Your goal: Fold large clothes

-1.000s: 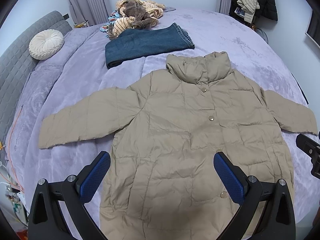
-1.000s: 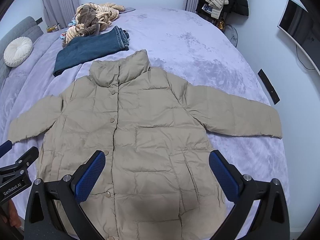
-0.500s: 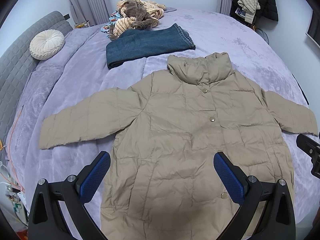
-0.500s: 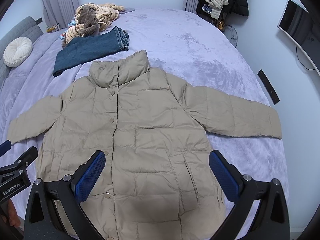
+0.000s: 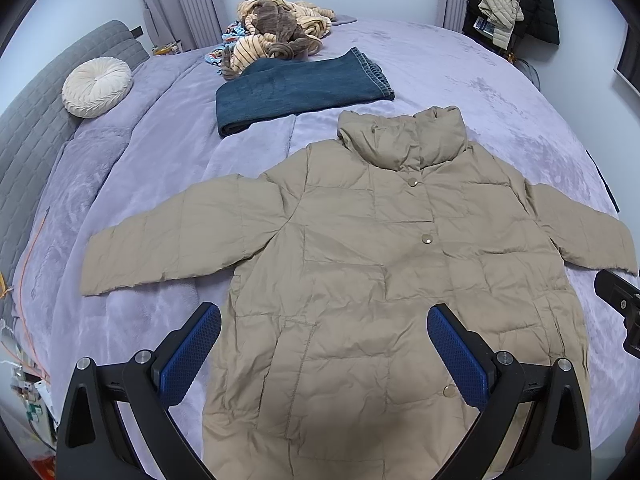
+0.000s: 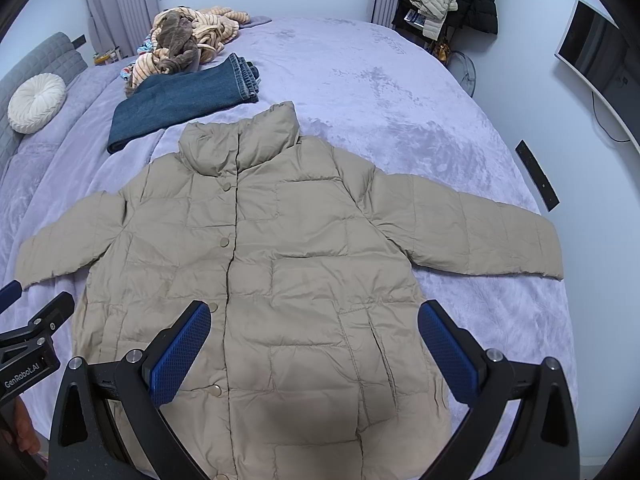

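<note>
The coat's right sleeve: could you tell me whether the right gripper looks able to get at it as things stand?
Probably yes. The sleeve lies flat and uncovered on the bed, and the right gripper hangs open and empty over the coat.

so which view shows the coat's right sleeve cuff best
The right wrist view: the whole sleeve of the beige coat lies flat to its cuff. The left wrist view squeezes that sleeve against the frame's edge.

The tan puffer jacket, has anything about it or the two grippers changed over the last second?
No visible change. The tan puffer jacket still lies flat with sleeves spread on the bed, and the left gripper and right gripper still hover open above its hem, gripping nothing.
</note>
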A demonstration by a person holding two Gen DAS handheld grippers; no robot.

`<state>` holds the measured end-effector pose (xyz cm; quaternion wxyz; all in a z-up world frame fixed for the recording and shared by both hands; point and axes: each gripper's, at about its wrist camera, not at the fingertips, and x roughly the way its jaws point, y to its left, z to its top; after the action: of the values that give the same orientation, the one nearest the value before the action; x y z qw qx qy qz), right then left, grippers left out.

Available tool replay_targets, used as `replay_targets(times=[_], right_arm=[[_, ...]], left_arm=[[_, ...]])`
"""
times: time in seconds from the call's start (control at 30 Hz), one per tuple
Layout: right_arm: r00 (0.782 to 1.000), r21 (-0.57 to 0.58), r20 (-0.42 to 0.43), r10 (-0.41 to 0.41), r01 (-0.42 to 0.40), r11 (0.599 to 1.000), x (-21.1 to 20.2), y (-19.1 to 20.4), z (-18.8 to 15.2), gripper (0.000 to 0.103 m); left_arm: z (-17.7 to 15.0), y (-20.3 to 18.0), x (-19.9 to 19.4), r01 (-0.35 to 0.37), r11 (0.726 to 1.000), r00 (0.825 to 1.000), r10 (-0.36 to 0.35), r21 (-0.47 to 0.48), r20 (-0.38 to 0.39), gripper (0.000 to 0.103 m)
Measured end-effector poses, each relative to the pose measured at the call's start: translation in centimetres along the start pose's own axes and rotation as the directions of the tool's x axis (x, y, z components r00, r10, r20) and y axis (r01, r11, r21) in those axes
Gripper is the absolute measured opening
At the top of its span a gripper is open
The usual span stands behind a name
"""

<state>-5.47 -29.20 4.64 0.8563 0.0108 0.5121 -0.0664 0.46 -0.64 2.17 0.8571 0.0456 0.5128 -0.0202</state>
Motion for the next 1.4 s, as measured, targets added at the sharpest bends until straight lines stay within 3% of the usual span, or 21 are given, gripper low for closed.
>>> replay_targets(times=[1.4], right_arm=[[1.000, 0.001, 0.005, 0.002, -0.002, 1.000, -0.12, 0.07, -0.06, 0.103]], left_arm=[[-0.34, 0.42, -0.22, -0.005, 1.000, 1.000, 0.005, -0.003, 0.005, 0.103]])
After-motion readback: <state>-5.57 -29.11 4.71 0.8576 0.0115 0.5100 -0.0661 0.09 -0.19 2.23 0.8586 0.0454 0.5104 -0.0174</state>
